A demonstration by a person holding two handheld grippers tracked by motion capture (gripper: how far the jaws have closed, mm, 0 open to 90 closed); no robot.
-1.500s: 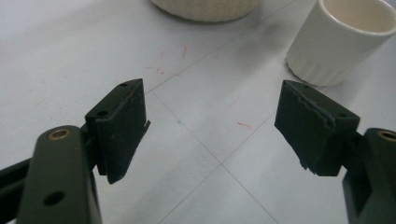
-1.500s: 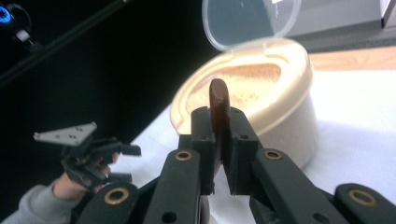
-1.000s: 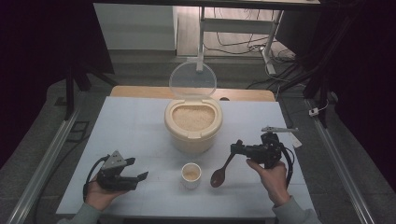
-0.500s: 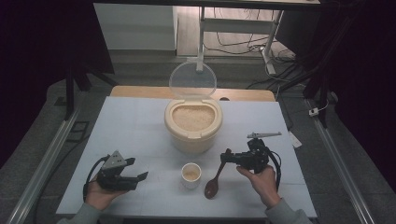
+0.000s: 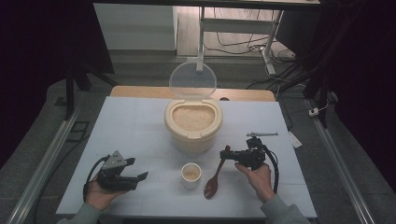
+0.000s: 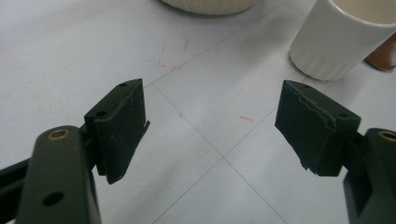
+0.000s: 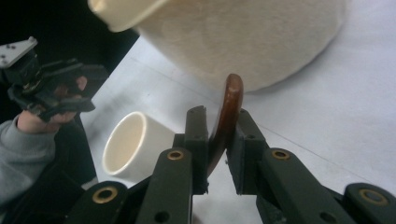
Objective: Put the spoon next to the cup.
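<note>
A brown wooden spoon [image 5: 213, 184] lies on the white table right of a small white cup [image 5: 191, 173], its bowl toward the front. My right gripper [image 5: 225, 155] has the spoon's handle [image 7: 232, 100] between its jaws; they have just been opening, and a thin gap shows between the handle and one pad. An open cream container [image 5: 193, 122] full of rice stands behind the cup. My left gripper [image 5: 137, 169] rests at the front left, open and empty, pointed at the cup [image 6: 341, 37].
The container's clear lid [image 5: 193, 80] stands upright at its back. A slim metal tool [image 5: 261, 134] lies behind my right hand. The table's front edge [image 5: 187, 215] runs close under both hands. The other hand and its gripper [image 7: 46, 84] show far left in the right gripper view.
My right hand has come down and toward the cup with the spoon, whose bowl now rests on the table. The left hand has kept still.
</note>
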